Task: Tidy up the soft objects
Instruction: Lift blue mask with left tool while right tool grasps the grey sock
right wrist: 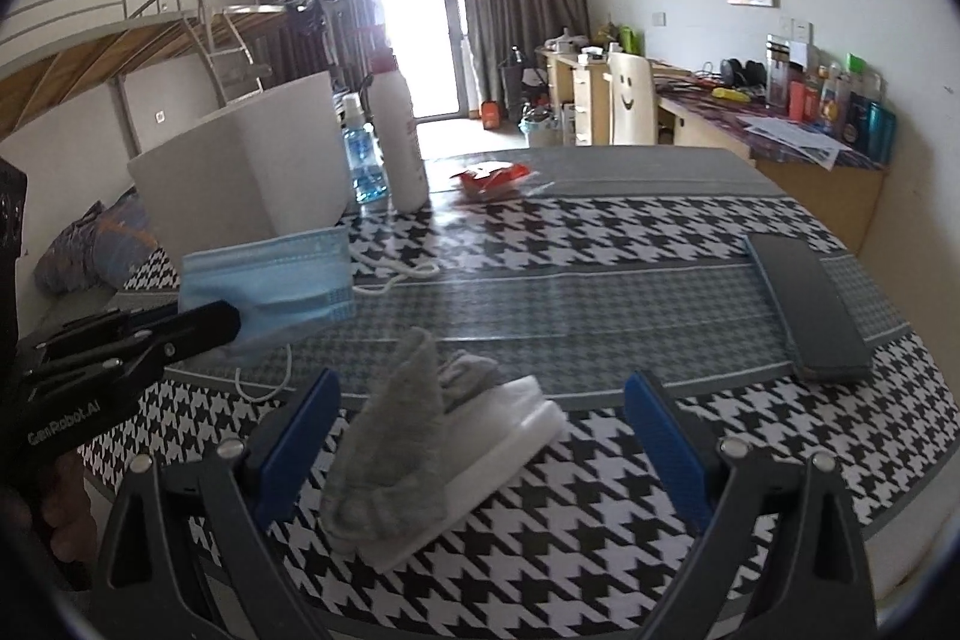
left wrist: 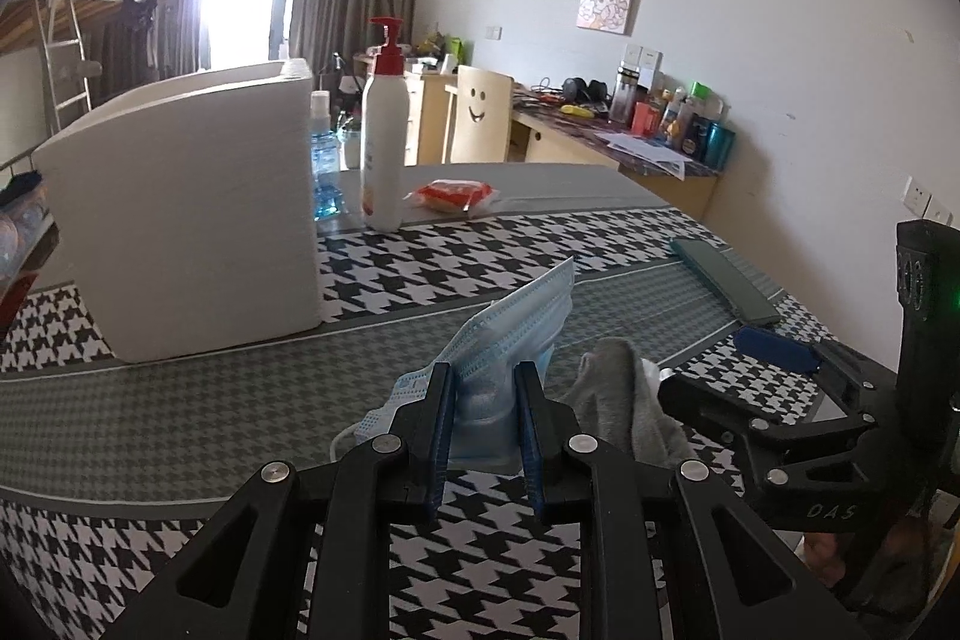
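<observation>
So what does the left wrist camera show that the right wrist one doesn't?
Left only: the left claw shut on the mask, seen edge-on between its pads, and the bottle's red pump.
Right only: the right claw open around the sock on a white pad, and the mask's loops.
Both: box, packet, dark case.

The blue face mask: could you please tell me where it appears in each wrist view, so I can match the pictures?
Left wrist: blue face mask at lower centre, pinched between the left gripper fingers.
Right wrist: mask at middle left, the left gripper clamped on it.
Shared landmark: the white box behind it.
</observation>
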`<action>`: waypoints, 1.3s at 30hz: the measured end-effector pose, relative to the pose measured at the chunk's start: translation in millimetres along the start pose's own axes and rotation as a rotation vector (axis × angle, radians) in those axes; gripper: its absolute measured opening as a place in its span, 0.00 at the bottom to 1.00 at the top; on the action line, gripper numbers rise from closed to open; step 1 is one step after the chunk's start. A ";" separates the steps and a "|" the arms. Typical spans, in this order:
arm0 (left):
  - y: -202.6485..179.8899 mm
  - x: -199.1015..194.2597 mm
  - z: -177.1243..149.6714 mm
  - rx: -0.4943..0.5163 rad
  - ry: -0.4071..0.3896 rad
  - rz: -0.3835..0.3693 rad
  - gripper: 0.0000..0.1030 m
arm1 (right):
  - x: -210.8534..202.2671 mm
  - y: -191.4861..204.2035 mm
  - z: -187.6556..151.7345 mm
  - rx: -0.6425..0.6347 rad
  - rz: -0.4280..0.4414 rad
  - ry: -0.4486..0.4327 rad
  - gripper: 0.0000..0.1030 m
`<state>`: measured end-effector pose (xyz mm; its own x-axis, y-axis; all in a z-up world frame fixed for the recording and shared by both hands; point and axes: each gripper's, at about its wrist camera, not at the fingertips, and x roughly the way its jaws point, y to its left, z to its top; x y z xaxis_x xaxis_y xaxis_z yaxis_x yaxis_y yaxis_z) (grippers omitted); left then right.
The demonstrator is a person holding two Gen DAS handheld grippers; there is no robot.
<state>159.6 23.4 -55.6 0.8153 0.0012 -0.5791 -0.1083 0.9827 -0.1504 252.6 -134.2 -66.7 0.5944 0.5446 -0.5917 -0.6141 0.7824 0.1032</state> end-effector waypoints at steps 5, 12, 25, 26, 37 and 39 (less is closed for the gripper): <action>5.3 1.3 -1.8 -0.006 0.007 0.009 0.21 | 11.5 10.0 1.1 -0.024 0.021 0.030 0.87; 15.8 0.8 -3.6 -0.033 0.007 0.020 0.21 | 24.5 19.2 0.4 -0.035 0.046 0.078 0.58; 28.4 -4.1 -6.4 -0.045 0.007 0.020 0.21 | 41.4 33.1 -7.6 -0.096 0.024 0.178 0.19; 28.9 -4.7 -6.4 -0.045 0.006 0.020 0.21 | 41.1 33.4 -8.0 -0.094 0.026 0.178 0.16; 34.2 -19.3 -3.2 -0.037 -0.023 0.037 0.21 | 1.8 32.2 13.6 -0.035 0.072 0.057 0.10; 34.5 -23.4 -1.6 -0.031 -0.033 0.045 0.21 | -2.0 32.7 17.9 -0.028 0.089 0.040 0.10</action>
<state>135.9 57.1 -48.5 0.8275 0.0518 -0.5590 -0.1621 0.9754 -0.1497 240.6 -104.3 -47.8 0.5161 0.5983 -0.6129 -0.6777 0.7228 0.1349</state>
